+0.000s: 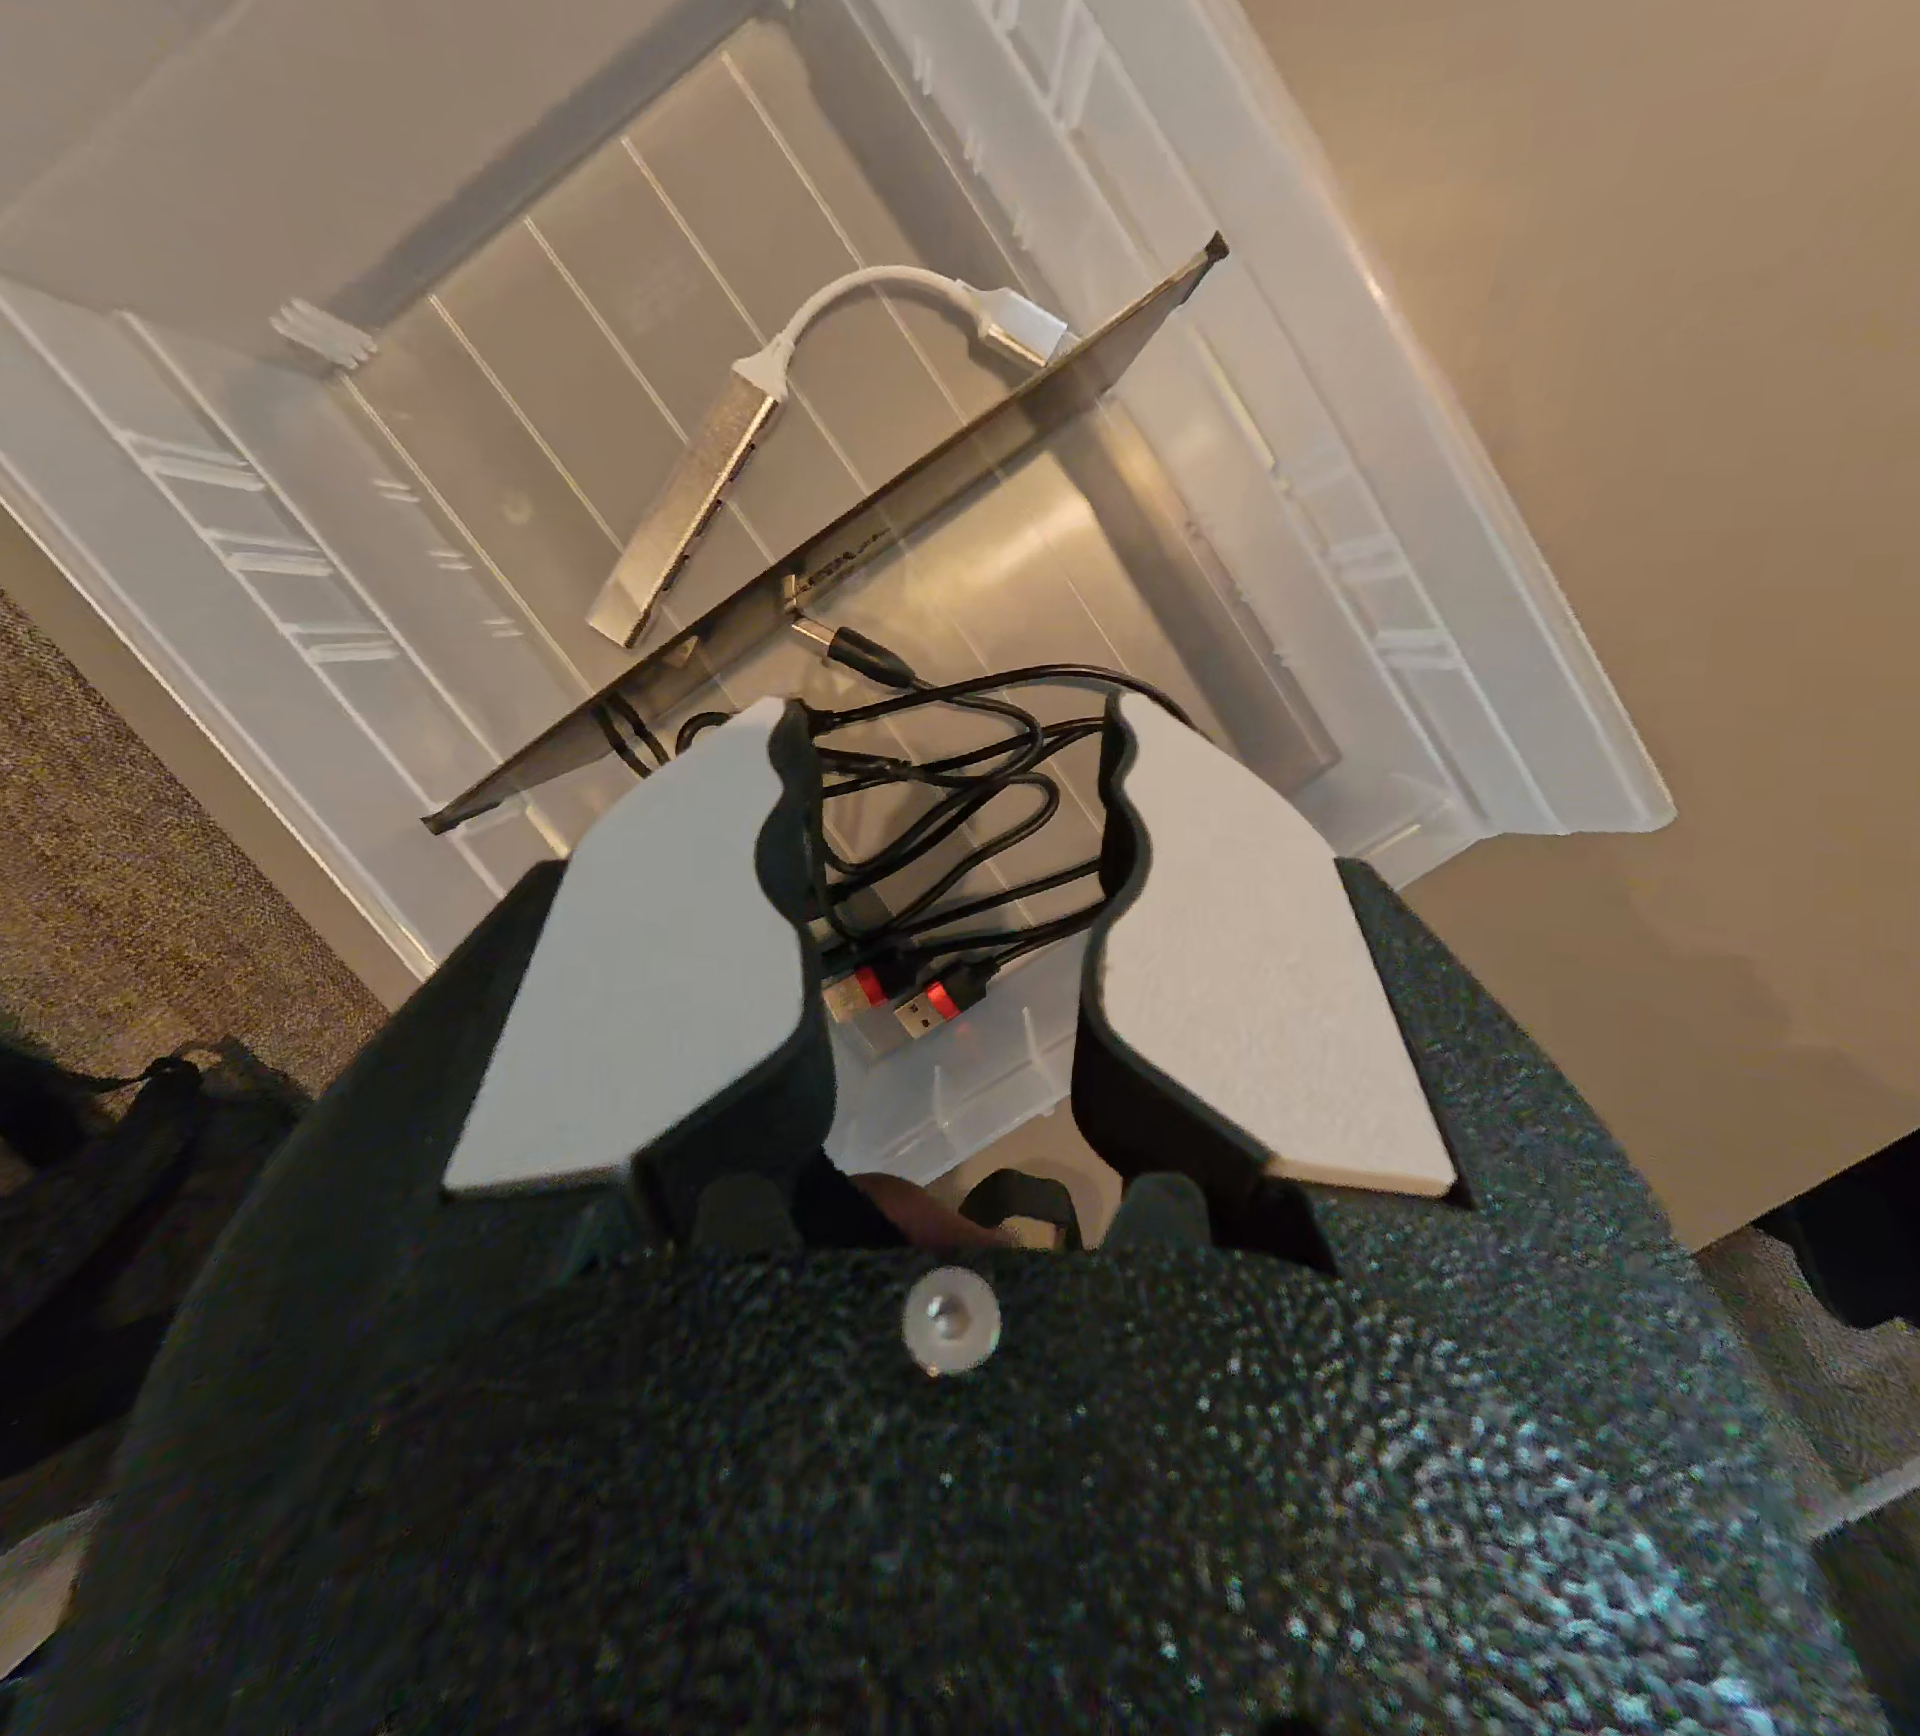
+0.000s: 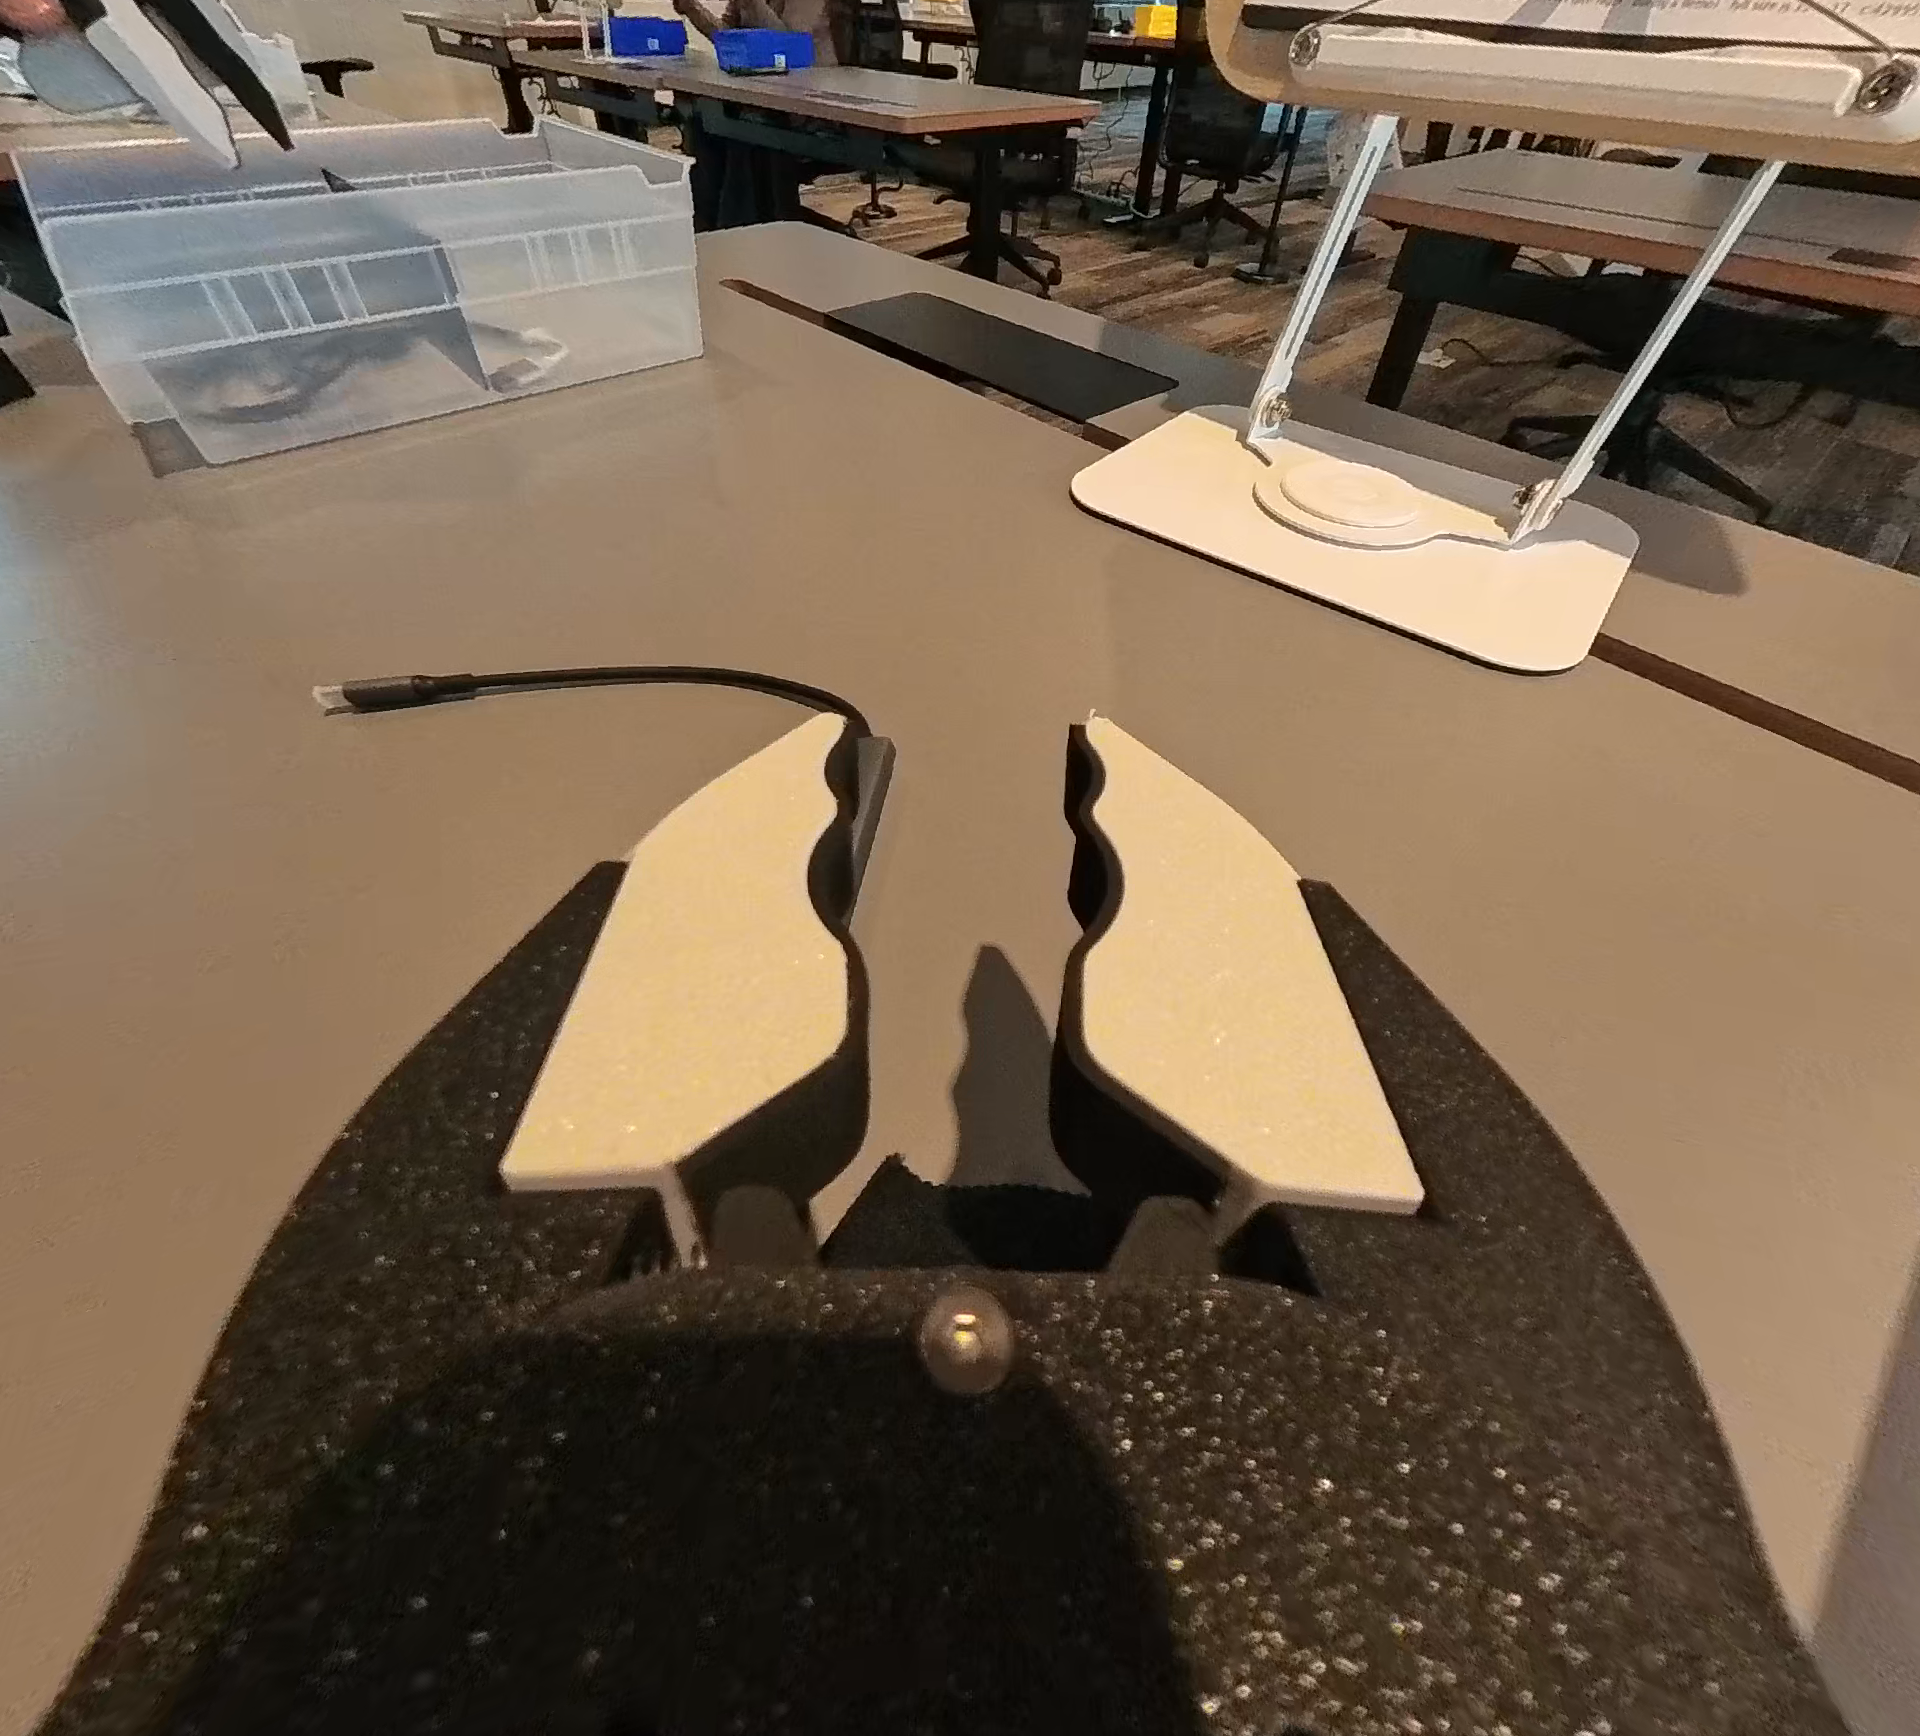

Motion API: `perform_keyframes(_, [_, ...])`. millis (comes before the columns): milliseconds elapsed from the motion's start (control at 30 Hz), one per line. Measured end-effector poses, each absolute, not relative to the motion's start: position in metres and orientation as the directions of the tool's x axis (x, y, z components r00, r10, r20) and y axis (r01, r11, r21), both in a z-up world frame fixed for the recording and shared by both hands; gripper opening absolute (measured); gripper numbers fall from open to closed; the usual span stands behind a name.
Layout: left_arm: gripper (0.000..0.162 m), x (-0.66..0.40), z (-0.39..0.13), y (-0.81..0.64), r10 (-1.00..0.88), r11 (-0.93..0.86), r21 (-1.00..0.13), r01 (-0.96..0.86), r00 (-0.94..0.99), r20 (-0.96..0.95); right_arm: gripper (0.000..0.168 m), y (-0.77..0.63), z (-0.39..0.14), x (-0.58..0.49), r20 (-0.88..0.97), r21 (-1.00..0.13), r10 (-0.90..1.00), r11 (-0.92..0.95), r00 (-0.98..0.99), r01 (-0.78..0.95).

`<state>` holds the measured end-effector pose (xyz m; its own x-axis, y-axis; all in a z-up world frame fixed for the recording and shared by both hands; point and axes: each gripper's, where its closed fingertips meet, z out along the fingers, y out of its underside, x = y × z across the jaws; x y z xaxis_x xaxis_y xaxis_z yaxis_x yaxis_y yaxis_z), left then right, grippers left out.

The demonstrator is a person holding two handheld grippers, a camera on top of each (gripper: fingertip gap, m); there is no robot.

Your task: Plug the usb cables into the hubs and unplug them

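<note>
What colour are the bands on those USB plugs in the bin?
Red bands on the USB plugs, clearest in the left wrist view.

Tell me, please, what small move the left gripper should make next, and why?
Probably lower the left gripper onto the red-collared USB plugs and close. Its jaws stand open and empty above the black cable bundle in the clear bin, and nothing is plugged into the silver hub yet.

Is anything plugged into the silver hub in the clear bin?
No. The silver hub lies alone behind the divider in the clear bin; the black USB cables are coiled on the other side.
</note>
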<state>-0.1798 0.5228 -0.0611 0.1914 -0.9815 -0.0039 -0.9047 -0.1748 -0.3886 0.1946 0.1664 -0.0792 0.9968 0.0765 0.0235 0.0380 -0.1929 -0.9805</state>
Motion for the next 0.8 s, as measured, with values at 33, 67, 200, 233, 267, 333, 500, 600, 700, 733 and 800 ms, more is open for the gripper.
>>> perform_keyframes(33, [0.053,-0.181,-0.061,0.523,-0.982,-0.174,-0.385,-0.906,0.191,-0.006,0.038,0.166,-0.079,0.195,0.022,-0.981,0.076,-0.193,0.997,0.037])
perform_keyframes(67, [0.053,-0.182,-0.061,0.523,-0.981,-0.174,-0.382,-0.908,0.191,-0.008,0.038,0.166,-0.079,0.195,0.022,-0.981,0.075,-0.192,0.997,0.036])
perform_keyframes(200, [0.054,-0.187,-0.061,0.525,-0.980,-0.175,-0.369,-0.913,0.196,-0.021,0.038,0.166,-0.079,0.195,0.024,-0.981,0.075,-0.191,0.997,0.038])
perform_keyframes(233, [0.054,-0.189,-0.061,0.525,-0.980,-0.177,-0.366,-0.913,0.199,-0.022,0.038,0.166,-0.079,0.195,0.025,-0.981,0.075,-0.192,0.997,0.039])
perform_keyframes(267, [0.054,-0.190,-0.061,0.525,-0.979,-0.179,-0.365,-0.914,0.201,-0.024,0.038,0.166,-0.079,0.195,0.025,-0.981,0.075,-0.192,0.997,0.039])
perform_keyframes(333, [0.054,-0.193,-0.062,0.525,-0.979,-0.180,-0.359,-0.916,0.204,-0.029,0.038,0.166,-0.079,0.195,0.026,-0.980,0.075,-0.193,0.997,0.040])
perform_keyframes(500, [0.054,-0.200,-0.066,0.523,-0.978,-0.185,-0.349,-0.919,0.208,-0.032,0.038,0.166,-0.079,0.195,0.029,-0.980,0.072,-0.193,0.997,0.043])
perform_keyframes(600, [0.054,-0.204,-0.069,0.524,-0.977,-0.185,-0.334,-0.924,0.210,-0.038,0.038,0.166,-0.079,0.195,0.030,-0.980,0.069,-0.193,0.997,0.043])
perform_keyframes(700, [0.053,-0.205,-0.072,0.526,-0.978,-0.175,-0.325,-0.929,0.201,-0.048,0.038,0.167,-0.080,0.195,0.032,-0.980,0.067,-0.194,0.997,0.045])
perform_keyframes(733, [0.053,-0.206,-0.073,0.526,-0.981,-0.162,-0.315,-0.935,0.188,-0.056,0.038,0.167,-0.079,0.195,0.033,-0.980,0.066,-0.194,0.997,0.046])
perform_keyframes(800, [0.053,-0.208,-0.078,0.529,-0.986,-0.114,-0.292,-0.949,0.145,-0.086,0.038,0.166,-0.080,0.195,0.036,-0.980,0.066,-0.195,0.997,0.048])
